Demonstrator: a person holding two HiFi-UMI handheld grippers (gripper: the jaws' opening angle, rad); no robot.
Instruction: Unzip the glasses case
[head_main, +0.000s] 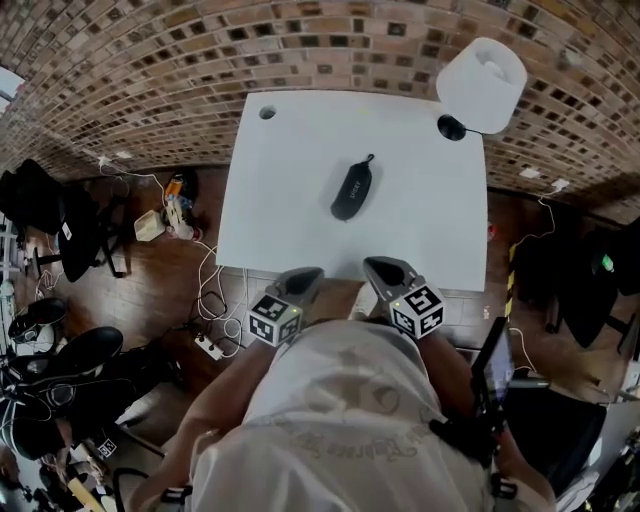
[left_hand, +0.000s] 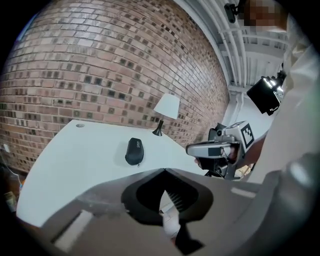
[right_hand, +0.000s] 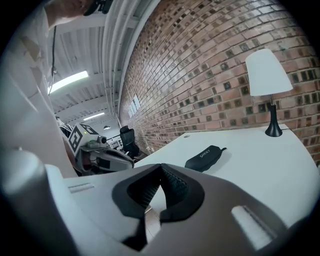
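Observation:
A black zipped glasses case (head_main: 352, 190) lies near the middle of the white table (head_main: 290, 225), with its pull tab at the far end. It also shows in the left gripper view (left_hand: 134, 151) and the right gripper view (right_hand: 204, 158). Both grippers hover side by side at the table's near edge, well short of the case. My left gripper (head_main: 310, 272) (left_hand: 165, 170) is shut with nothing in it. My right gripper (head_main: 375, 263) (right_hand: 161, 166) has its tips together and is also empty. Each gripper sees the other beside it.
A white-shaded lamp (head_main: 482, 85) on a black base stands at the table's far right corner. A cable hole (head_main: 267, 113) sits at the far left corner. A brick wall runs behind. Cables, a power strip (head_main: 208, 346) and black chairs (head_main: 60, 225) crowd the floor at left.

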